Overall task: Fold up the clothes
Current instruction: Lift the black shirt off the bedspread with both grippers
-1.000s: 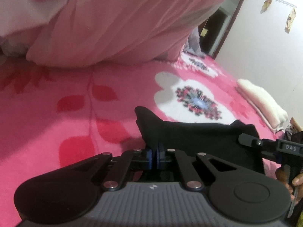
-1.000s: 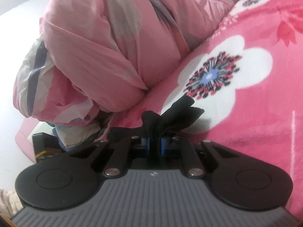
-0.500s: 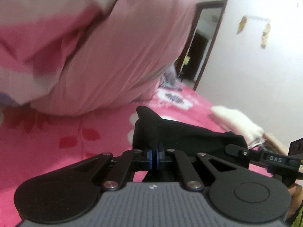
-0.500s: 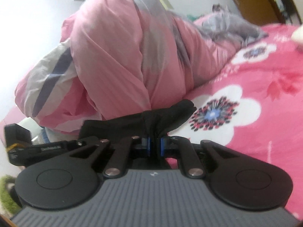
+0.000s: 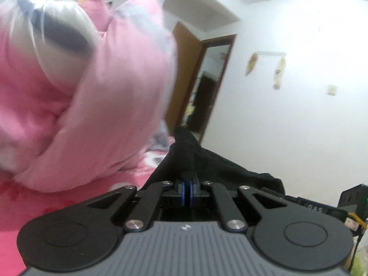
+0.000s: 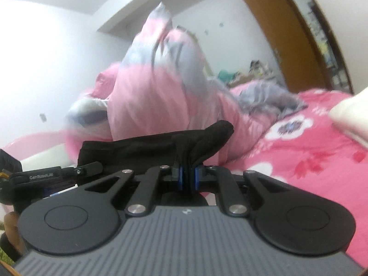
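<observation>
A black garment (image 5: 207, 161) hangs stretched between both grippers, lifted above the pink flowered bed (image 5: 57, 204). My left gripper (image 5: 187, 185) is shut on one corner of it, the cloth bunched up above the blue pads. In the right wrist view the same black garment (image 6: 142, 147) runs off to the left, and my right gripper (image 6: 187, 177) is shut on its other corner. The other gripper shows at the edge of each view, at the right edge of the left wrist view (image 5: 322, 207) and at the left edge of the right wrist view (image 6: 46, 174).
A big pink and grey quilt (image 5: 92, 105) is heaped on the bed ahead, also in the right wrist view (image 6: 161, 101). A brown door (image 5: 184, 73) and dark doorway stand behind. A folded pale cloth (image 6: 349, 112) lies at the right. White walls surround.
Both grippers have risen with the black garment, lifting it off the bed. The views have tilted up from the bed surface toward the walls and ceiling.
</observation>
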`<action>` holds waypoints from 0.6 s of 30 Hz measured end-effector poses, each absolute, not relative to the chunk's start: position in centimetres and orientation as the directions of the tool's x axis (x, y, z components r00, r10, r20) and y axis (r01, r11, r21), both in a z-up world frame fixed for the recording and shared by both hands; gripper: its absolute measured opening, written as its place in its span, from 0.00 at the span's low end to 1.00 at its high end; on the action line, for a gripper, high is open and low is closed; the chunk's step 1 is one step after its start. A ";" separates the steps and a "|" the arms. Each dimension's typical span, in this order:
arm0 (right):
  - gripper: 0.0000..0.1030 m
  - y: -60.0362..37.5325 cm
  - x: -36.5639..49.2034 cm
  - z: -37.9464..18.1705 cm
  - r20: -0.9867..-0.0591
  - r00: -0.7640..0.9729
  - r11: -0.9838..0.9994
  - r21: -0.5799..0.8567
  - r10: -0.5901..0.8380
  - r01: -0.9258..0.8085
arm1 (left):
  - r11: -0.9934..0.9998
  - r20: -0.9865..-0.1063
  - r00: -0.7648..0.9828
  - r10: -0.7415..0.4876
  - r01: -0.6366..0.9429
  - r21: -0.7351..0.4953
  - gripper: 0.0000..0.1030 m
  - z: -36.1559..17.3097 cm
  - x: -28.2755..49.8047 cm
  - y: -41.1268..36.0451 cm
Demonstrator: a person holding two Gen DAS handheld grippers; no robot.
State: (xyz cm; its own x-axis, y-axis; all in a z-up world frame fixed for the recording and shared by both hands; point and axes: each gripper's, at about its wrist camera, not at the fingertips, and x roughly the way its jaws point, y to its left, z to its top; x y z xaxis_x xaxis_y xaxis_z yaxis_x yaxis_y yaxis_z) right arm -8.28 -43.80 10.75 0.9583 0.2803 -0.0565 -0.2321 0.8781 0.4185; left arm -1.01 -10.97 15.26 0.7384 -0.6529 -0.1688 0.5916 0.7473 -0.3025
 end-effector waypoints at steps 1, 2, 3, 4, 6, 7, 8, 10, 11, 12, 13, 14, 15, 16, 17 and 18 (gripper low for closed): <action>0.07 -44.3 -8.9 11.2 -0.048 0.963 0.883 0.414 0.263 -0.221 | 0.735 -0.156 0.729 -0.666 0.607 -0.301 0.04 15.7 -1.3 -11.6; 0.07 -44.9 -9.6 11.7 -0.036 0.969 0.889 0.408 0.245 -0.210 | 0.723 -0.144 0.718 -0.681 0.626 -0.294 0.04 16.1 -1.6 -12.5; 0.07 -45.7 -10.3 12.2 -0.025 0.974 0.895 0.399 0.226 -0.198 | 0.709 -0.133 0.706 -0.695 0.644 -0.287 0.04 16.5 -1.8 -13.3; 0.07 -46.4 -11.0 12.7 -0.012 0.978 0.901 0.391 0.206 -0.185 | 0.696 -0.123 0.694 -0.709 0.662 -0.280 0.04 16.9 -2.1 -14.2; 0.07 -48.4 -12.5 13.6 0.011 0.987 0.912 0.379 0.163 -0.155 | 0.663 -0.108 0.662 -0.741 0.697 -0.273 0.04 17.6 -2.4 -16.3; 0.07 -49.3 -13.1 14.0 0.019 0.990 0.918 0.372 0.142 -0.139 | 0.644 -0.101 0.644 -0.758 0.715 -0.273 0.04 17.9 -2.4 -17.6; 0.07 -50.3 -13.7 14.4 0.026 0.992 0.923 0.366 0.121 -0.122 | 0.624 -0.095 0.625 -0.775 0.732 -0.274 0.04 18.2 -2.4 -18.8; 0.07 -52.4 -14.9 15.2 0.035 0.997 0.933 0.352 0.074 -0.081 | 0.584 -0.085 0.586 -0.806 0.762 -0.279 0.04 18.6 -2.4 -21.5; 0.07 -53.4 -15.5 15.7 0.035 0.998 0.938 0.343 0.050 -0.059 | 0.562 -0.080 0.564 -0.822 0.778 -0.280 0.04 18.8 -2.4 -23.0; 0.07 -54.5 -16.0 16.2 0.035 0.999 0.944 0.327 0.023 -0.034 | 0.542 -0.075 0.545 -0.835 0.792 -0.282 0.04 19.0 -2.3 -24.5; 0.07 -55.6 -16.4 16.7 0.034 0.999 0.950 0.311 -0.003 -0.008 | 0.521 -0.070 0.525 -0.848 0.805 -0.285 0.04 19.1 -2.2 -25.9; 0.07 -56.6 -16.9 17.1 0.033 0.999 0.956 0.294 -0.030 0.019 | 0.501 -0.066 0.505 -0.861 0.816 -0.289 0.04 19.3 -2.1 -27.4; 0.07 -57.7 -17.4 17.6 0.033 0.998 0.960 0.276 -0.056 0.045 | 0.483 -0.062 0.488 -0.871 0.825 -0.293 0.04 19.5 -2.2 -28.8; 0.07 -58.8 -17.8 18.0 0.033 0.996 0.963 0.259 -0.083 0.071 | 0.464 -0.059 0.469 -0.881 0.834 -0.297 0.04 19.6 -2.3 -30.5; 0.07 -59.8 -18.3 18.5 0.033 0.993 0.965 0.242 -0.109 0.098 | 0.445 -0.055 0.450 -0.891 0.843 -0.301 0.04 19.7 -2.5 -32.1; 0.07 -60.8 -18.8 18.9 0.035 0.990 0.966 0.226 -0.137 0.125 | 0.426 -0.052 0.432 -0.900 0.851 -0.306 0.04 19.7 -2.8 -33.8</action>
